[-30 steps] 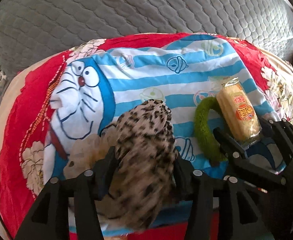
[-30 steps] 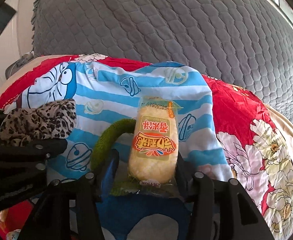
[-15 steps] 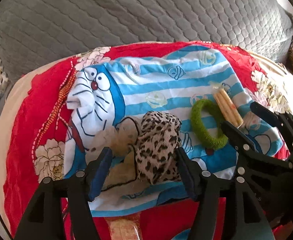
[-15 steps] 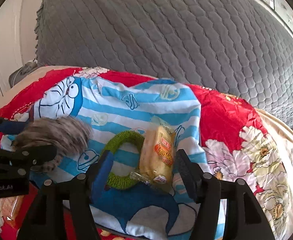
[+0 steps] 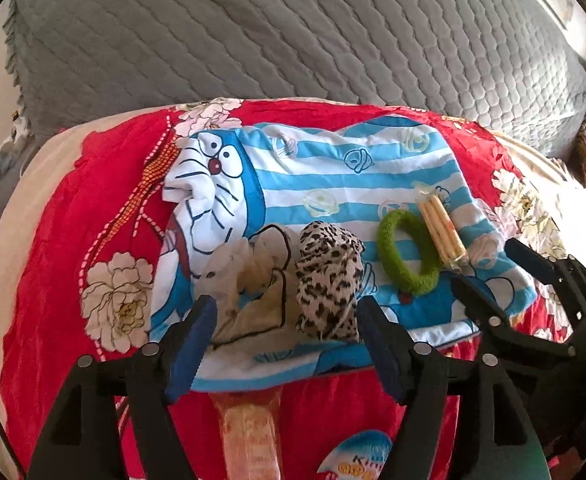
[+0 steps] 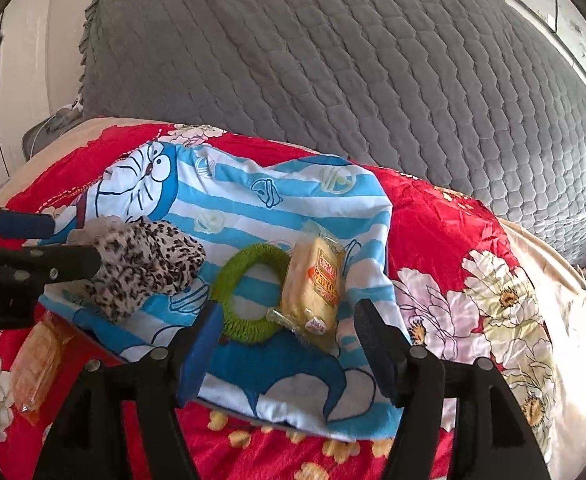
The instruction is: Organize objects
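Both tongs wide open, holding nothing: left tongs [image 5: 285, 336], right tongs [image 6: 287, 344]. Back straight off; snack pack [image 6: 315, 286] probably overlaps green ring [image 6: 249, 292].

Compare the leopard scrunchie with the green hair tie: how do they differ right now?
The leopard-print scrunchie is bunched, thin spotted fabric; the green hair tie is a plain, fuzzy ring lying flat and open. A snack packet touches the hair tie, not the scrunchie. Both rest, released, on the Doraemon cloth.
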`<state>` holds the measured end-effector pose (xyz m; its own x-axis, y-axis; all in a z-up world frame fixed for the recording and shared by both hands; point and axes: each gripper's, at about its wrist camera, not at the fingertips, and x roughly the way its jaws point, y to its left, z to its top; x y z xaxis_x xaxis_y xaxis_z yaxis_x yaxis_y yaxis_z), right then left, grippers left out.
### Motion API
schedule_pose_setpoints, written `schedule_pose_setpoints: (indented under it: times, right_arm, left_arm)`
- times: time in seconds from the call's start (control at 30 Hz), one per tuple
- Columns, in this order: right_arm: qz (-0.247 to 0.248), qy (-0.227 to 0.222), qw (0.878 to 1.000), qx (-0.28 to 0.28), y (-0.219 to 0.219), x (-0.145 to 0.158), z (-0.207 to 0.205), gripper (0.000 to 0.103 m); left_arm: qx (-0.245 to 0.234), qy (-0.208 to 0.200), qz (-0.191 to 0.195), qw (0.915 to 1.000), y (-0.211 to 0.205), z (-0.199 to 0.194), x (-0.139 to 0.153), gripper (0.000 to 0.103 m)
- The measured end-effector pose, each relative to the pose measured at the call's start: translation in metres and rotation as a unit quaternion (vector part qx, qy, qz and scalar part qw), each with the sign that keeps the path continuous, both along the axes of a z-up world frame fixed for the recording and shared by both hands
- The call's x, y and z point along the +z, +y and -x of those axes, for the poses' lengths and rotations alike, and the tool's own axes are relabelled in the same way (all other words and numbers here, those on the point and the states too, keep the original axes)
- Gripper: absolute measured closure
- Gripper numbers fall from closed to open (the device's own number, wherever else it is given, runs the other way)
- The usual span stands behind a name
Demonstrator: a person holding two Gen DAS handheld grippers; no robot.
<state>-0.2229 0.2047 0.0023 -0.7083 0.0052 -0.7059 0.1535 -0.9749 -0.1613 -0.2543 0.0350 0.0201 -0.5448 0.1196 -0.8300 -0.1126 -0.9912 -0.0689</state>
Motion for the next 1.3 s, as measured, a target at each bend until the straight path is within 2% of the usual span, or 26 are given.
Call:
schedule_pose_setpoints:
  times: [0.13,0.3,0.67,0.8,0.97,1.3]
  right_arm:
    - [0.015,-0.007,1.0,0.002,0.004,0.015,-0.011,0.034]
    - [0.059,-0.006,0.998,0.005,0.012,0.04,-0.029,0.03]
    - [0.085,-0.003,0.996,0.0,0.013,0.074,-0.074,0.027]
    - [0.078,-0.002,0.997,0.003,0.004,0.083,-0.091,0.027]
    - [0.071,0.004,0.997,0.016,-0.015,0.092,-0.12,0.026]
    - [0.056,0.01,0.998,0.033,-0.039,0.095,-0.18,0.026]
  left_arm:
    - [0.0,-0.003,-0.011,0.9999,-0.002,-0.014,0.006,0.027]
    - [-0.003,-0.002,-0.022,0.9998,-0.006,-0.03,0.014,0.027]
    - [0.008,-0.005,-0.039,0.9992,-0.026,-0.062,0.022,0.026]
    - [0.001,-0.004,-0.03,0.9996,-0.029,-0.077,0.025,0.026]
    - [-0.006,-0.007,-0.038,0.9992,-0.035,-0.098,0.028,0.026]
    - [-0.009,-0.006,-0.042,0.9991,-0.045,-0.139,0.038,0.026]
